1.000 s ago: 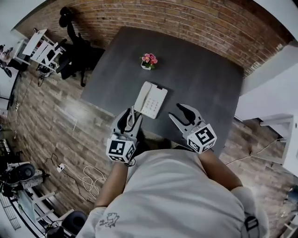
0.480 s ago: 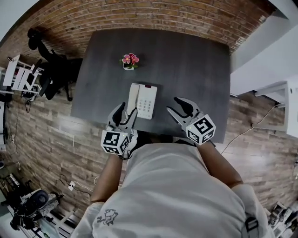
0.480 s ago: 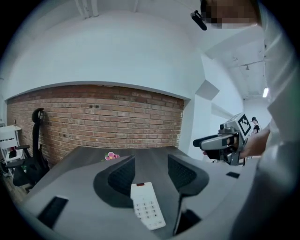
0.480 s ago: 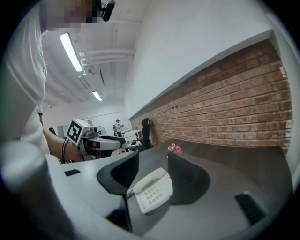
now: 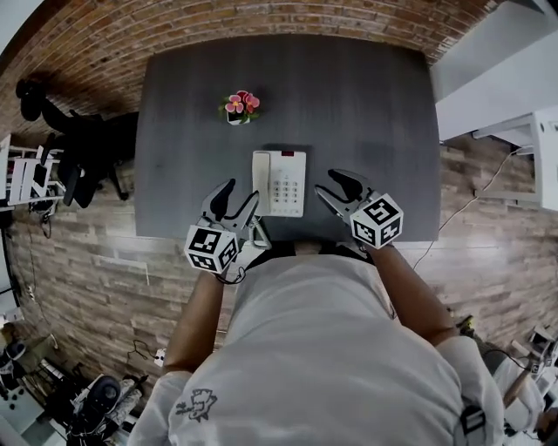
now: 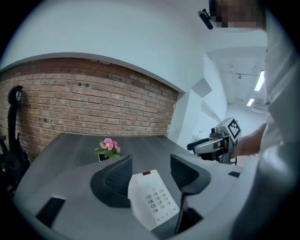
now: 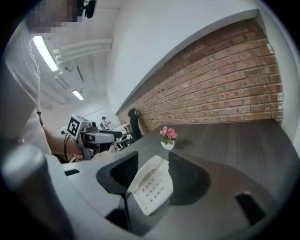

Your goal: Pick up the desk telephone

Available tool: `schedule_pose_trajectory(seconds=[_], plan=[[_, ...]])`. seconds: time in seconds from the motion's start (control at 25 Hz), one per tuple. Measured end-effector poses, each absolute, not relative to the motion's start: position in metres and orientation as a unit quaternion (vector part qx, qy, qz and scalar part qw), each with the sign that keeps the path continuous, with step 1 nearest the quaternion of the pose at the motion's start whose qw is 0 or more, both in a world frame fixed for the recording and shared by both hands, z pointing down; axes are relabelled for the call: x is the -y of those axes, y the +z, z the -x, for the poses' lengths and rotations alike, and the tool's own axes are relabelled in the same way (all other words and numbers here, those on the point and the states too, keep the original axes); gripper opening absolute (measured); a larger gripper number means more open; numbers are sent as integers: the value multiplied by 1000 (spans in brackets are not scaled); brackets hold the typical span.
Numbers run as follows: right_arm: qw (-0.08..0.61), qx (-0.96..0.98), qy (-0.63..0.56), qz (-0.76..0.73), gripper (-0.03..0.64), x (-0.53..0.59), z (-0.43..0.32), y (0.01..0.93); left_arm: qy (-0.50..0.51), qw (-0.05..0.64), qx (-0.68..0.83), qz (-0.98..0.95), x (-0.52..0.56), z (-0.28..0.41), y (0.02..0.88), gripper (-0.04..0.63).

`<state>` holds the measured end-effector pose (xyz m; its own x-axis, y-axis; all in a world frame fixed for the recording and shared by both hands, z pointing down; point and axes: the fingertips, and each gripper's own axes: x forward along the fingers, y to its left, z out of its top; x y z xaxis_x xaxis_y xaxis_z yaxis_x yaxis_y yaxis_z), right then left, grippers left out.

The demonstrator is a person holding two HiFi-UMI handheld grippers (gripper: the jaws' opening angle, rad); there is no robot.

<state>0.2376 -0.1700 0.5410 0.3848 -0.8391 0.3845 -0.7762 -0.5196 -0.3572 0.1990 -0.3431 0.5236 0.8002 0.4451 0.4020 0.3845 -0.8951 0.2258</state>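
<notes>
A white desk telephone (image 5: 279, 183) lies flat near the front edge of the dark grey table (image 5: 366, 104), handset along its left side. My left gripper (image 5: 240, 193) hovers just left of the phone and apart from it. Its jaws have just been opening and nothing is between them. My right gripper (image 5: 330, 183) stands open just right of the phone, also empty. In the left gripper view the phone (image 6: 152, 201) lies ahead beyond the jaws of the left gripper (image 6: 150, 171). The right gripper view shows the phone (image 7: 150, 185) ahead of the right gripper (image 7: 153, 171).
A small pot of pink flowers (image 5: 239, 107) stands behind the phone. A brick wall (image 5: 261, 17) backs the table. A black chair (image 5: 83, 139) and racks stand at the left, white furniture (image 5: 532, 157) at the right.
Both grippers have come down and forward to flank the phone at the table's front edge. The left jaws stand wider. The head view now faces the table squarely.
</notes>
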Motion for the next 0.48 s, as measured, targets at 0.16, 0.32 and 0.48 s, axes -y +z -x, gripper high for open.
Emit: schedule_pose_trajectory(seconds=[0.16, 0.32, 0.48], plan=[[71, -461, -311, 828, 195, 178, -235, 575, 269, 82, -262, -923, 359, -203, 556, 299], [87, -436, -350, 824, 195, 184, -230, 607, 304, 104, -298, -899, 363, -207, 592, 316], [114, -413, -383, 818, 195, 188, -223, 631, 327, 131, -331, -875, 357, -209, 620, 327]])
